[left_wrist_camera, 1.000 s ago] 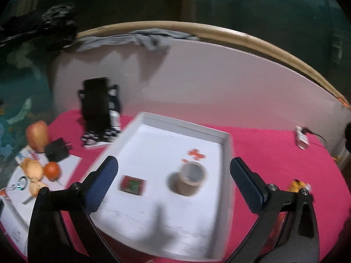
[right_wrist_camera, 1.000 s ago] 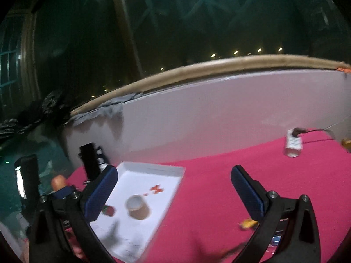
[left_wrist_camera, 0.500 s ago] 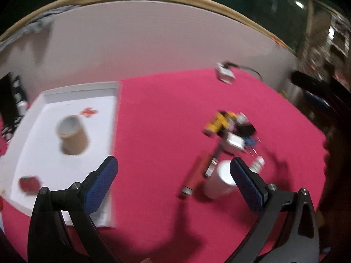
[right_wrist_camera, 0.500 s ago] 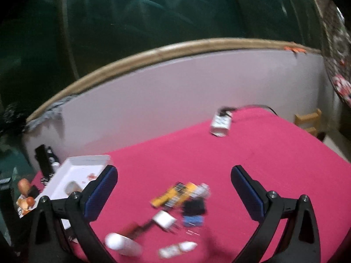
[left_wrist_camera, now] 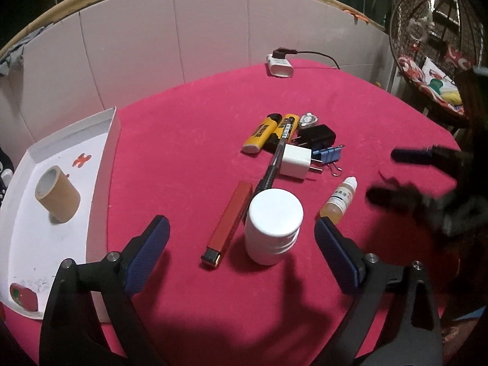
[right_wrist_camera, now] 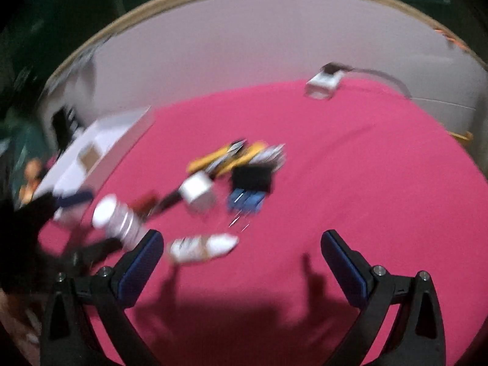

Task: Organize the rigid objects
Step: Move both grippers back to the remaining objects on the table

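Two tongs: I carried one in each hand, both angled down over the red-covered bench point(left_wrist_camera: 189, 128).
Left tongs point(left_wrist_camera: 241, 228): released, jaws wide though they had just narrowed a little; nothing pressed by the pads.
White jar point(left_wrist_camera: 273, 225): upright in the lower middle of the left view, between my left jaws but clear of both.
Red bar point(left_wrist_camera: 228, 222): flat on the bench, just left of the jar.
Dropper bottle point(left_wrist_camera: 338, 199): lying to the right of the jar, near my right-hand blue pad.
Centre cluster: two yellow lighters point(left_wrist_camera: 262, 134), a pen point(left_wrist_camera: 276, 155), a white plug point(left_wrist_camera: 296, 161), a black adapter point(left_wrist_camera: 317, 135) and a blue binder clip point(left_wrist_camera: 328, 154), all close together.
White tray point(left_wrist_camera: 111, 140): left edge of the frame, with a cardboard tape roll point(left_wrist_camera: 56, 193) standing in it and a small red item point(left_wrist_camera: 23, 296) at its near corner.
Charger point(left_wrist_camera: 279, 65): top of the frame by the white wall, cable attached.
Right tongs point(right_wrist_camera: 242, 244): released, gaping over bare cloth at the bottom of a blurred right view, holding nothing; the blurred dropper bottle lay just inside the left pad.
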Tool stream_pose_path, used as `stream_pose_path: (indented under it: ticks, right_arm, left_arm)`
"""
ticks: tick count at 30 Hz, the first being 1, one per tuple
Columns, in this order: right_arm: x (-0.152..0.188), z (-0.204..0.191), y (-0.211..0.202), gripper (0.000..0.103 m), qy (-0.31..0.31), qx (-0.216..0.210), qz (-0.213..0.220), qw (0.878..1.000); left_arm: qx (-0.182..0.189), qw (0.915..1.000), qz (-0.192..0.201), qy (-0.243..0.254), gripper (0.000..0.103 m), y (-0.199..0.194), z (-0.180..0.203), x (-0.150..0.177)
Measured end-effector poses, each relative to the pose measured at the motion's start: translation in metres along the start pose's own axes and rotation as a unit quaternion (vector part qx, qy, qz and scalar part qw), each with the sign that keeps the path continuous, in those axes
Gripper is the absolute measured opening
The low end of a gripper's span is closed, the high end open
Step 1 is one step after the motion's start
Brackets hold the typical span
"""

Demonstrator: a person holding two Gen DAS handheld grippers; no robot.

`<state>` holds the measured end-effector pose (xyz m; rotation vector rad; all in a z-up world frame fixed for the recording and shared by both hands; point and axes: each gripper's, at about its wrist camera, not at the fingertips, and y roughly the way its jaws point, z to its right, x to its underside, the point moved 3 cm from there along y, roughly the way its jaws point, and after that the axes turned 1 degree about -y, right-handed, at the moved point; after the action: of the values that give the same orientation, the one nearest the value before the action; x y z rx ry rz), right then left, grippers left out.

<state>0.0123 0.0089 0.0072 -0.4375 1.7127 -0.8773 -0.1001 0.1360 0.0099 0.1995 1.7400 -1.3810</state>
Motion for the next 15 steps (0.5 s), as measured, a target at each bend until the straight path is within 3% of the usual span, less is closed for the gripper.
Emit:
stream_pose_path:
  ticks: [4, 8, 12, 15]
  right_arm:
    - [0.005, -0.015, 0.006, 0.102, -0.036, 0.0, -0.01, 0.999]
    - [0.003, -0.021, 0.015, 0.096, -0.056, -0.006, -0.021, 0.998]
    - [0.002, -0.026, 0.025, 0.077, -0.065, -0.018, -0.036, 0.997]
    - [0.004, -0.027, 0.033, 0.073, -0.074, -0.011, -0.042, 0.996]
  left_arm:
    - [-0.002, 0.9999, -0.003, 0.01, 0.093, 0.004, 0.002, 0.001]
    - [-0.005, 0.9997, -0.009, 0.022, 0.081, 0.01, 0.002, 0.001]
    - [-0.011, 0.9994, -0.013, 0.029, 0.074, 0.014, 0.003, -0.001]
    - [-0.005, 0.9994, -0.016, 0.029, 0.072, 0.016, 0.003, -0.001]
